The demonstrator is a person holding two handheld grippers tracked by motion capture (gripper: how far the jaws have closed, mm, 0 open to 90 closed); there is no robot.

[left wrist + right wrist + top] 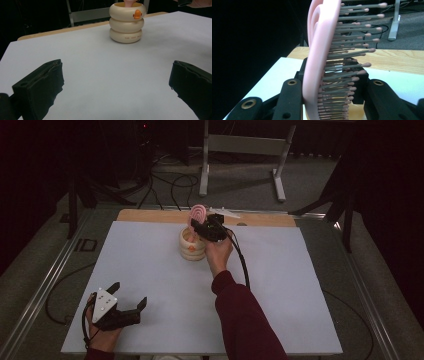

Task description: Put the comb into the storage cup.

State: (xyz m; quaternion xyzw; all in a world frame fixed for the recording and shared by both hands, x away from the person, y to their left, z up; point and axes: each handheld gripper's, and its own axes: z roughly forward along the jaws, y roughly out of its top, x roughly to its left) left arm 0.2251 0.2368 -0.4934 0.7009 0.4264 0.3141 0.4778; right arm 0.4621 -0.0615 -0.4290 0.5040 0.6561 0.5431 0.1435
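Right now, right gripper (204,225) shut tight on a pink hairbrush (322,55), jaws pinching it from both sides, just over the cream holder (192,245) at the far middle of the white table (150,270). Brush standing up on end, bristles (352,50) poking out to one side, its low end down inside the holder's open top. Probably light and easy to lift. Stiff back, bendy bristles with little round tips, so best to squeeze the hard back and edge, not the soft pins. Holder like three fat rings stacked up, smooth and maybe slippery, may tip if bumped. Small orange mark (137,14) on the top ring. Tiny writing on the bottom ring, too small to read. Left gripper (127,305) resting wide open, holding nothing, near the close left corner.
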